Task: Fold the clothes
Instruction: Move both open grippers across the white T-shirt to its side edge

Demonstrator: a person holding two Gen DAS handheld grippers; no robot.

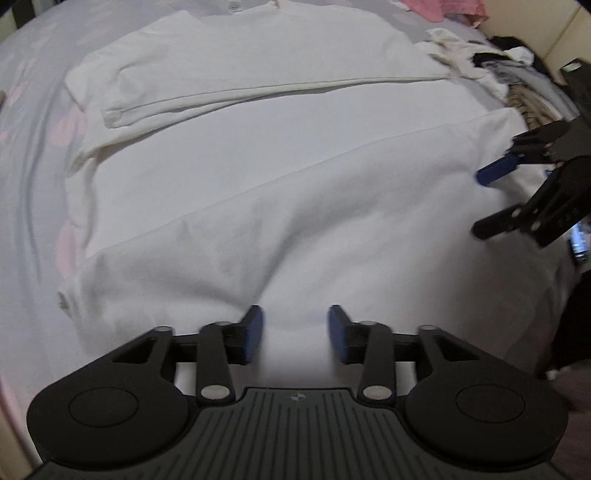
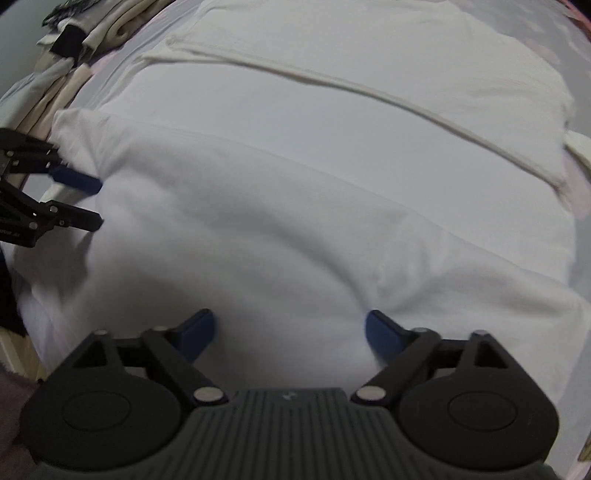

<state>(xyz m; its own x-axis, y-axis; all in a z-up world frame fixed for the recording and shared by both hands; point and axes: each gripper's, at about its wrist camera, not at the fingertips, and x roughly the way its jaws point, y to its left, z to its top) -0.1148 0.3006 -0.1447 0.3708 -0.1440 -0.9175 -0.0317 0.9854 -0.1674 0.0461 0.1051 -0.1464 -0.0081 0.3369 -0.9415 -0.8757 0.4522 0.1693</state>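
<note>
Dim, flat indoor light; both fisheye views bend at the edges, look soft, perhaps motion-blurred, with shadow darkening the lower middle.

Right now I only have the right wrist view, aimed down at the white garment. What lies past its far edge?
Observer: A pink garment lies at the far end of the bed, seen only from the left wrist view.
Operator: Is the left gripper open?
Observer: Yes. The left gripper has its blue pads apart over the near edge of the white garment, gripping nothing.
Operator: Anything beside me?
Observer: Behind the right gripper, the left view shows a lit phone screen at the bed's edge.
</note>
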